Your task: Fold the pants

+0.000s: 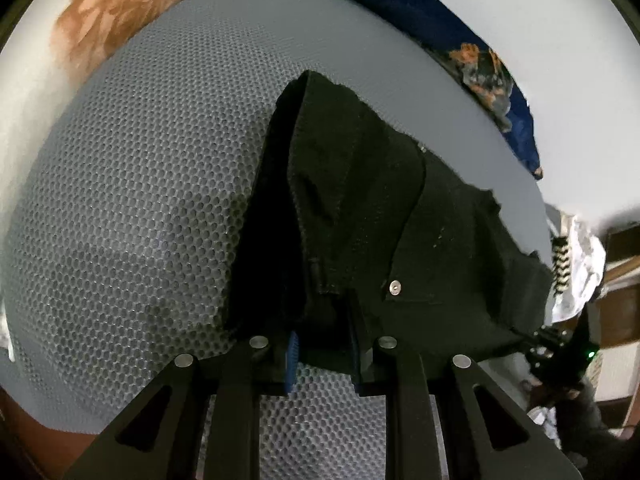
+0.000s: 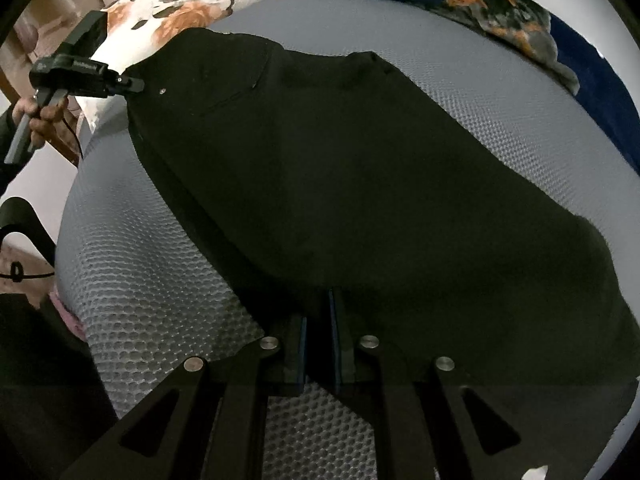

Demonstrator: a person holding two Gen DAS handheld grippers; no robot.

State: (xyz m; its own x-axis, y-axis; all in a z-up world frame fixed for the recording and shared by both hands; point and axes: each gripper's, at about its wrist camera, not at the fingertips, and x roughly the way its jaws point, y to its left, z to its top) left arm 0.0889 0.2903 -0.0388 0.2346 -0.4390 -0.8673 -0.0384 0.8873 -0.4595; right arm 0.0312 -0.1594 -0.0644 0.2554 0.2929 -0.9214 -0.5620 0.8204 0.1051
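1. The left wrist view shows the waist end of the black denim pants [image 1: 360, 208] up close: one silver rivet [image 1: 395, 288], a belt loop and a pocket seam. The right wrist view shows instead the broad dark spread of the pants [image 2: 340, 184] across the bed, with the rivet only a small dot near the far corner.
2. The left gripper [image 1: 328, 344] has its blue-padded fingers closed onto the waistband edge, the cloth bunched between them. Only the right view shows this gripper [image 2: 134, 84] from outside, a black tool held by the person's hand [image 2: 38, 118], its tip clamped on the pants' far corner.
3. The right gripper [image 2: 318, 320] pinches the near edge of the pants, jaws narrow with dark cloth between them.
4. The pants are partly lifted over a grey honeycomb-mesh mattress cover [image 1: 152, 200], stretched between the two grippers.
5. Around it lie a white pillow with orange-brown flowers [image 2: 192, 4] and a navy floral blanket [image 2: 580, 52]; a pale wall stands behind, and brown wooden furniture [image 1: 620, 272] sits at the left view's right edge.
6. Count: one pair of pants, two grippers, one pillow, one blanket.
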